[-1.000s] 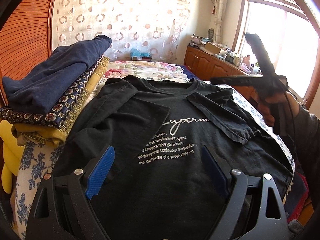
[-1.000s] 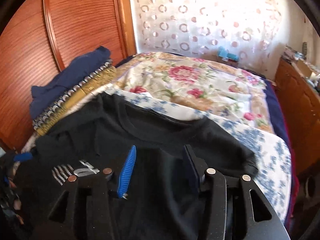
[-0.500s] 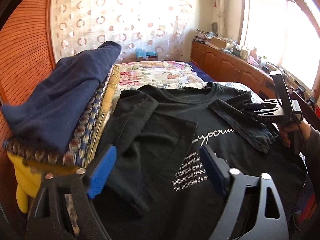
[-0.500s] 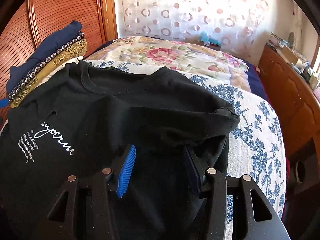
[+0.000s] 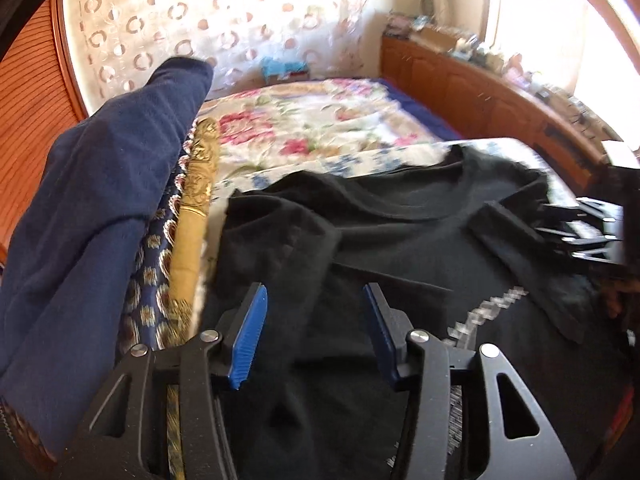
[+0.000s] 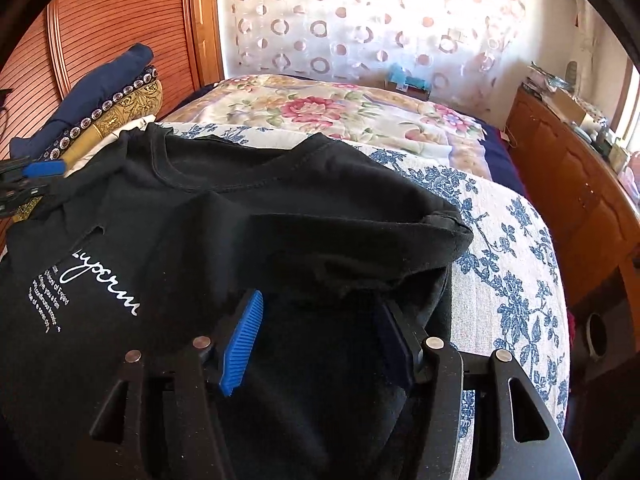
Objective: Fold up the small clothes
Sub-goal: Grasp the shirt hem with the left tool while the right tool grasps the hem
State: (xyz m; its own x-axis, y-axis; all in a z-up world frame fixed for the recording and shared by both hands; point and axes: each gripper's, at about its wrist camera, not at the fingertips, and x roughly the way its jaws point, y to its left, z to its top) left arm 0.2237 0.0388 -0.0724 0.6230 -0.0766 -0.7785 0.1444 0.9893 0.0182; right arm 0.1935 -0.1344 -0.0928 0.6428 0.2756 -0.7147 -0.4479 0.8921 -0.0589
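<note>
A black T-shirt point(image 5: 400, 240) with white lettering lies face up on the bed, both sleeves folded in over its front. My left gripper point(image 5: 314, 320) hovers over the shirt's left folded side, beside the clothes stack. Its jaws are closing, with black cloth under the gap and the blue pads point(image 5: 250, 336) clear of it. My right gripper point(image 6: 320, 320) is low over the shirt point(image 6: 240, 220) by the right sleeve fold. Its jaws are opening, and the pads point(image 6: 244, 336) press on nothing. Each gripper shows at the edge of the other view: the right gripper point(image 5: 588, 232) and the left gripper point(image 6: 32, 172).
A stack of folded clothes point(image 5: 100, 200), navy on top, stands at the shirt's left against a wooden slatted door point(image 6: 100, 20). The bed has a blue-flowered cover point(image 6: 512, 240) and a floral quilt point(image 5: 312, 120) behind. A wooden cabinet point(image 5: 480, 96) runs along the right.
My left gripper has swung left across the shirt toward the stack, and its jaws have narrowed. My right gripper has sunk toward the right sleeve and its jaws have widened a little.
</note>
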